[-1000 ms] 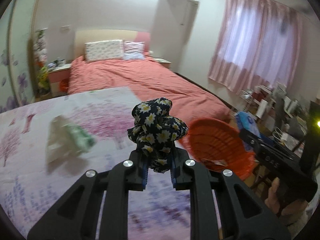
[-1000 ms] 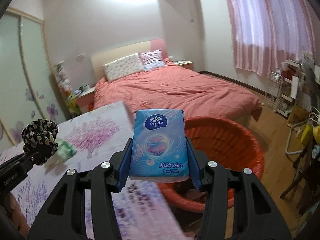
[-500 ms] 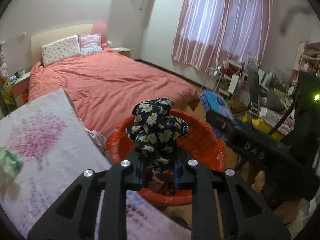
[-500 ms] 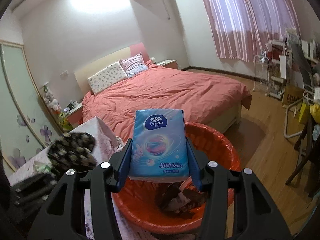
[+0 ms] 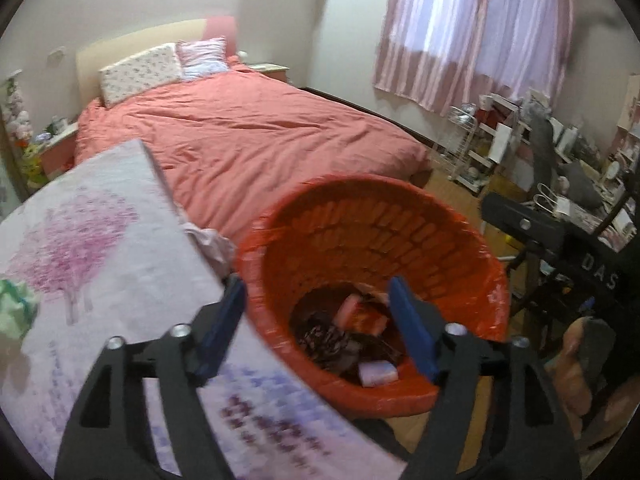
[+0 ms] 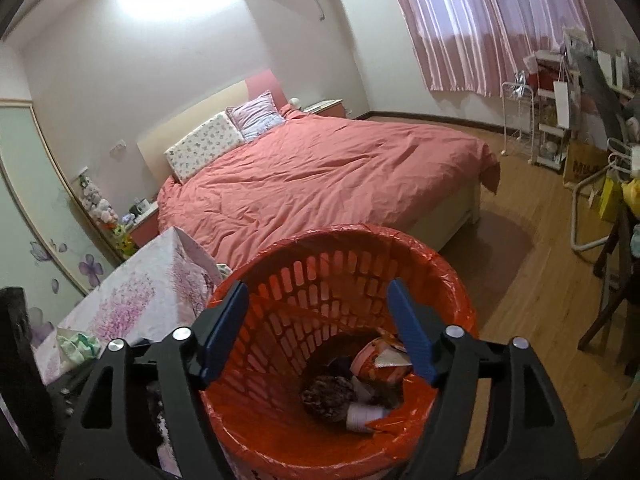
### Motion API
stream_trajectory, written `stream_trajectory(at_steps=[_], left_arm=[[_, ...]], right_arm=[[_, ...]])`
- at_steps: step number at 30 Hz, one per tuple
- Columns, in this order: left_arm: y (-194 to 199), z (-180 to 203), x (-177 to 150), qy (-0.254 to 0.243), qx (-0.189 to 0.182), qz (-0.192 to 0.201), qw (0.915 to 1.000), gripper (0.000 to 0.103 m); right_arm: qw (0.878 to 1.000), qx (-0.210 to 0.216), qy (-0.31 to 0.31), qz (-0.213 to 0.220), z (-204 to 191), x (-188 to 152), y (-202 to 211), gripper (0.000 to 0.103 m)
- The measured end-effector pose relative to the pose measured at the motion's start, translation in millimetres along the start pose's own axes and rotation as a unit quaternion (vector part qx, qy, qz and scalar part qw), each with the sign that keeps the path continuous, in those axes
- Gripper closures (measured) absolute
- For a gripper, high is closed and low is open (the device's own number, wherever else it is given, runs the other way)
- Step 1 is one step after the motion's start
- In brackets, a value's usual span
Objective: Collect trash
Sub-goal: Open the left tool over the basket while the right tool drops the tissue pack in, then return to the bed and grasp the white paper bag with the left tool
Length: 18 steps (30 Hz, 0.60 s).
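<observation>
Both tools are hanging over the orange basket [image 6: 280,432], the left tool [image 5: 316,328] and right tool [image 6: 320,328] spread with nothing between their pads, having just been opening. Trash is lying inside the basket. Next likely calls for fetching the green wad [image 5: 16,312] on the bench [image 5: 100,264] beside it.

The orange slatted basket [image 6: 320,276], lined with an orange bag, stood upright on the wooden floor beside the table corner. At its bottom lay a heap of trash [image 6: 360,384]: a dark flowered cloth bundle [image 6: 328,396], crumpled wrappers, and a small pale packet [image 5: 378,372].
</observation>
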<state>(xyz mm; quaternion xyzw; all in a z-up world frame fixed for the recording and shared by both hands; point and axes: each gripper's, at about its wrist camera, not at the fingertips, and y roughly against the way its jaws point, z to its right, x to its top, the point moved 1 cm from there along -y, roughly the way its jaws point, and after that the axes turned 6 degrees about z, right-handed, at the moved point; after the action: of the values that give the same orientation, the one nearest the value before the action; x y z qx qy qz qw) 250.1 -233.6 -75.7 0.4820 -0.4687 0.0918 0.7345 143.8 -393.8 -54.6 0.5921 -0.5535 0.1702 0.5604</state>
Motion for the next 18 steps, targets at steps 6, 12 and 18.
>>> stream_trajectory(at_steps=[6,12,18], left_arm=[[34,-38,-6,0.008,0.089,0.012,0.9959,0.004],[67,-104,-26,0.06,0.155,-0.015,0.9859,0.004],[107,-177,-52,0.093,0.24,-0.025,0.9661,0.004]], right_arm=[[0.999,-0.014,0.044,0.006,-25,-4,7,0.016],[0.997,0.006,0.072,-0.012,-54,-17,7,0.014],[0.993,0.042,0.099,-0.042,-93,-40,9,0.014]])
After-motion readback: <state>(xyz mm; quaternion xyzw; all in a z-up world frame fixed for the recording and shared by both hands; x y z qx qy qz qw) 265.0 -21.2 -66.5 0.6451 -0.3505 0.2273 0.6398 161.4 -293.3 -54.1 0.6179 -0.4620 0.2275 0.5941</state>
